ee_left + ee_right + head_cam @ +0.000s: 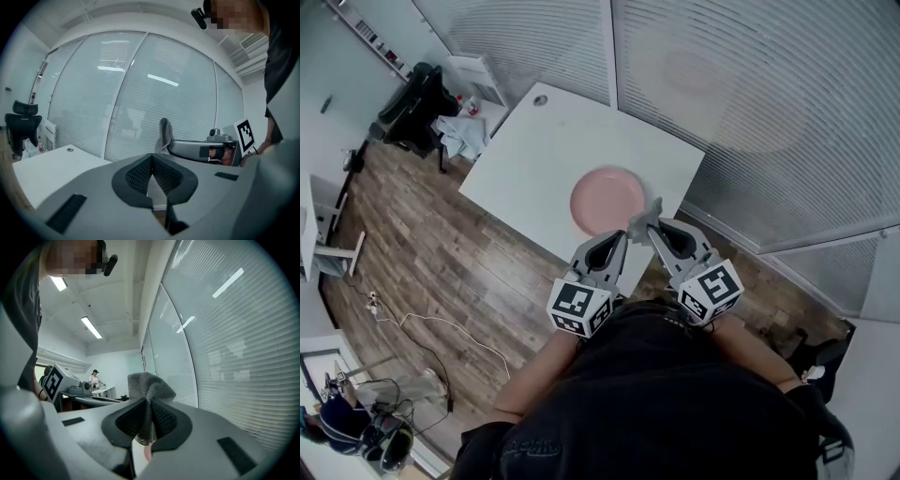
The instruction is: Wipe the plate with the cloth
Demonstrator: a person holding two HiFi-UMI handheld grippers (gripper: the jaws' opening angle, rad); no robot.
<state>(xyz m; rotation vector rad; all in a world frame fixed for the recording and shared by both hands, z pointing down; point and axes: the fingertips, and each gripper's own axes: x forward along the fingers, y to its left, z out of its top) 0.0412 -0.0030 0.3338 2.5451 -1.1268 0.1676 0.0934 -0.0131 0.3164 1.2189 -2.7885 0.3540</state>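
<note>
A round pink plate [607,200] lies on the white table [544,150], near its front edge. My right gripper [649,226] is shut on a grey cloth [643,217], held just above the plate's near right rim. In the right gripper view the grey cloth [146,392] sticks up from between the closed pads, and a sliver of pink plate [147,453] shows below. My left gripper [623,236] hangs just left of the right one, jaws together with nothing between them. In the left gripper view the cloth [164,133] and the right gripper [199,149] show ahead.
The table stands on wood flooring [431,262] beside tall windows with blinds [750,84]. A black office chair [417,108] and a white cabinet [473,80] stand beyond the table's far left end. A cable [441,328] lies on the floor.
</note>
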